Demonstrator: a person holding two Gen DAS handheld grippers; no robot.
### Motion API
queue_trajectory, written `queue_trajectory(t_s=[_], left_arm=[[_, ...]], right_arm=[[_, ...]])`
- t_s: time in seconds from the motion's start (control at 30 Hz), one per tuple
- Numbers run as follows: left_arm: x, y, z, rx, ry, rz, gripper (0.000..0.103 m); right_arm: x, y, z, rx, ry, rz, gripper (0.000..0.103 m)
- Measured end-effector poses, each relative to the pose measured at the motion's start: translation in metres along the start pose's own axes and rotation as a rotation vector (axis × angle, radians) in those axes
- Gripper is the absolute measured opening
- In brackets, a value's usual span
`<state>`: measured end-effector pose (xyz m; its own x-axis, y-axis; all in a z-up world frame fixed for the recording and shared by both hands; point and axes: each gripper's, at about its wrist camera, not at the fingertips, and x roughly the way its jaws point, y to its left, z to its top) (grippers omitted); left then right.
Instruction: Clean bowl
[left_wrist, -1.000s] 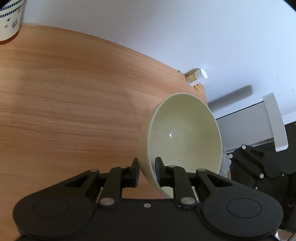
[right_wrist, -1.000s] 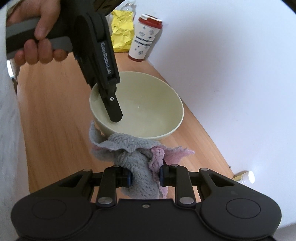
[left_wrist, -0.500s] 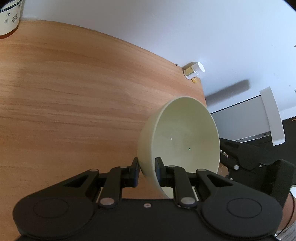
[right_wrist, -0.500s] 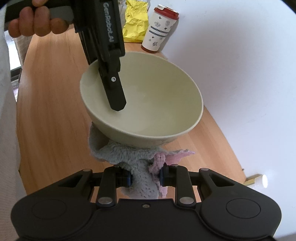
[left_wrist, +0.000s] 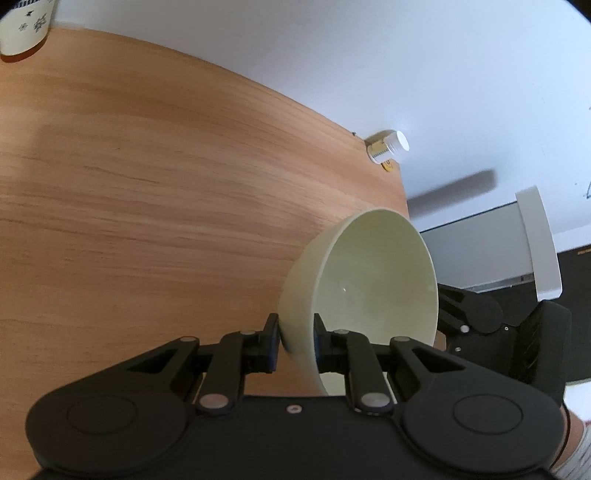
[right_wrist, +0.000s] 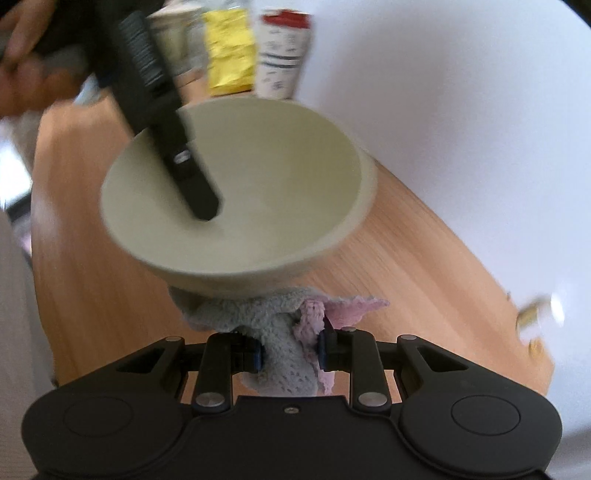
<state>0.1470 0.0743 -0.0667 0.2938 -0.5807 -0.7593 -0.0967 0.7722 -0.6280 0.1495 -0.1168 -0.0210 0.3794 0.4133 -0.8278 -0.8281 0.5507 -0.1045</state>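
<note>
Right now my left gripper (left_wrist: 294, 341) clamps the bowl (left_wrist: 373, 280) by its rim, tilted above the table (left_wrist: 147, 206); my right gripper (right_wrist: 290, 349) pinches the cloth (right_wrist: 284, 332) under it.

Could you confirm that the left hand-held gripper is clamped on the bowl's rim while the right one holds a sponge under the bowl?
Not quite: the right hand-held gripper holds a cloth, not a sponge, as the right wrist view shows. The left hand-held gripper is indeed clamped on the bowl rim.

Glossy, smooth pale green ceramic bowl (left_wrist: 373, 280); matt wood-grain surface (left_wrist: 147, 192); nubbly grey and pink knitted cloth (right_wrist: 291, 328); matt black plastic fingers (left_wrist: 271, 345).
</note>
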Motion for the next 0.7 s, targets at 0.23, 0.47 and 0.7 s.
queue_trajectory(t_s=[0.23, 0.47, 0.7], left_arm=[[0.004, 0.009, 0.002, -0.066, -0.003, -0.004, 0.015], [0.009, 0.014, 0.001, -0.104, 0.021, 0.001, 0.013], [0.010, 0.020, 0.001, -0.146, 0.023, -0.012, 0.013]], right_arm=[[-0.043, -0.043, -0.072, 0.444, -0.057, 0.097, 0.029], [0.011, -0.083, -0.091, 1.001, -0.162, 0.291, 0.029], [0.001, -0.084, -0.156, 1.373, -0.200, 0.461, 0.029]])
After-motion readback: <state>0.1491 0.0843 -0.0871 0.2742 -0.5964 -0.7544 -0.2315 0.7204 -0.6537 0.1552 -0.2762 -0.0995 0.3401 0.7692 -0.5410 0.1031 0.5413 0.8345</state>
